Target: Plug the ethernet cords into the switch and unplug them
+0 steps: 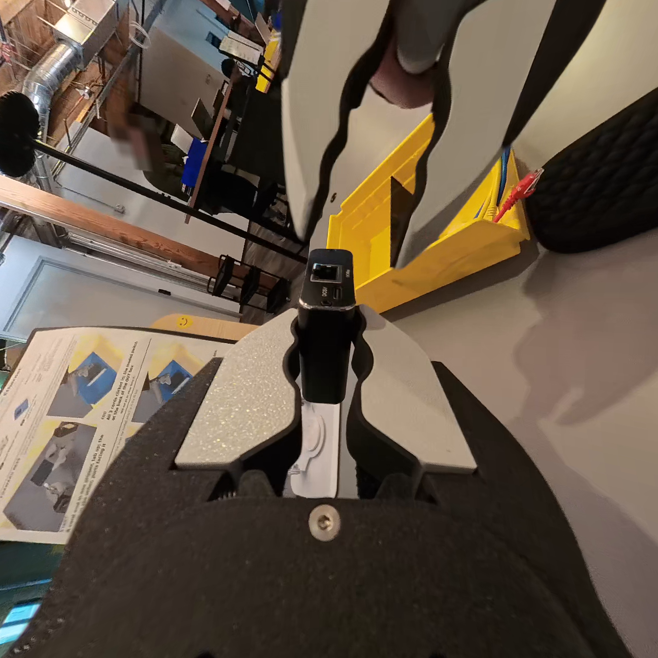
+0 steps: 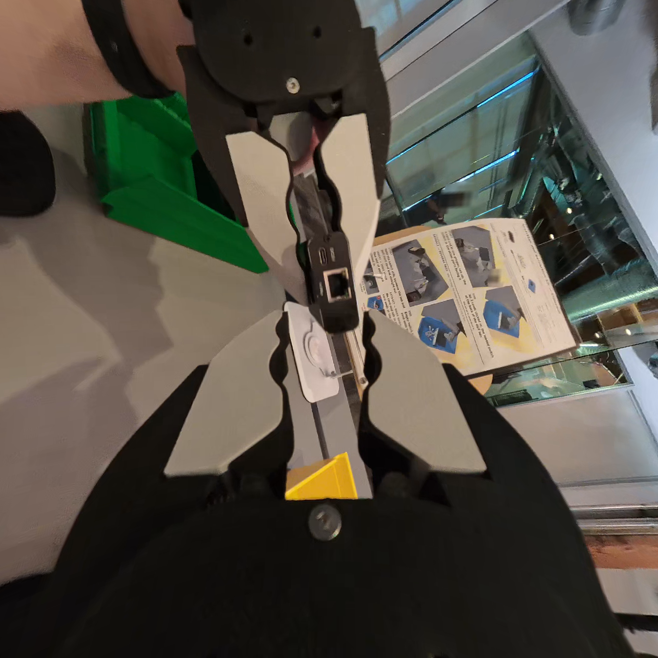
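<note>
My left gripper (image 1: 327,322) is shut on a small black switch (image 1: 325,341) and holds it above the grey table. The switch's end face with one empty ethernet port (image 1: 324,273) points away from the left camera. My right gripper (image 1: 352,249) comes in from the top of the left wrist view, open and empty, its tips just beyond that face. In the right wrist view the switch (image 2: 333,285) lies between my open right gripper's (image 2: 325,315) tips, held from the far side by the left gripper (image 2: 329,242). A red ethernet cord (image 1: 516,192) and blue cords lie in the yellow bin (image 1: 377,228).
A green bin (image 2: 160,185) stands on the table beyond the switch. A printed instruction sheet (image 2: 463,292) leans at the table edge. A flat white piece (image 2: 315,356) lies on the table under the grippers. A black quilted object (image 1: 605,171) sits beside the yellow bin. My two grippers' fingertips are within a few centimetres of each other. My right gripper's tips are some 25 cm from the black quilted object (image 1: 605,171).
</note>
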Demonstrator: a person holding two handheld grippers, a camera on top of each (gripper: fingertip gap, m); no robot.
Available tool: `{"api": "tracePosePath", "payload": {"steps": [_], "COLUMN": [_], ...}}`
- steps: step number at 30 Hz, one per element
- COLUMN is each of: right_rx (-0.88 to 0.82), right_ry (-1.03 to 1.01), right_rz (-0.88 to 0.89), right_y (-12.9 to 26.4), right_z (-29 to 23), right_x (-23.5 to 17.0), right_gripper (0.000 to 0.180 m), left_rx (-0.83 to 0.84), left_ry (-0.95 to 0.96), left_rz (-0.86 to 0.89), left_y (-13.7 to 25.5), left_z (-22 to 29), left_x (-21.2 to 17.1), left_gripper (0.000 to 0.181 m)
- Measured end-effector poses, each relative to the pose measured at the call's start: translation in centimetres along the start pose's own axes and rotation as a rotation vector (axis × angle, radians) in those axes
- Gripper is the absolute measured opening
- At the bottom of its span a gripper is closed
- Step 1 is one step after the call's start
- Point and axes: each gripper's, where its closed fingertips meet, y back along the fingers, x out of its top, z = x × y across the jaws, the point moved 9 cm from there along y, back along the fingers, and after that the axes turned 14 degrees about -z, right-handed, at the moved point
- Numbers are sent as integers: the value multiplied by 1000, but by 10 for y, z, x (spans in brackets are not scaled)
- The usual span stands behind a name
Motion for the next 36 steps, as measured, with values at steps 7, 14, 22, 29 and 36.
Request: {"api": "tracePosePath", "payload": {"steps": [7,14,22,29,36], "right_rx": [72,54,282,200,232], "right_ry": [107,74,-430,-590,-792], "right_rz": [-135,-374,-1199,-1501,-1591], "right_y": [-15,-17,-97,-134,-145], "right_z": [-4,32,75,44,24], "right_x": [6,-55,-259,-297,-325], "right_gripper": [23,24,24,24,25], "left_rx": [-49,121,171,151,144], "left_ry": [-76,70,192,184,205], "left_rz": [-37,-141,-290,-285,-289], "left_y": [-8,-2,15,16,18], "left_z": [12,-10,-27,-25,-27], "left_x": [4,-20,-49,-42,-46], "left_gripper": [24,50,35,31,30]}}
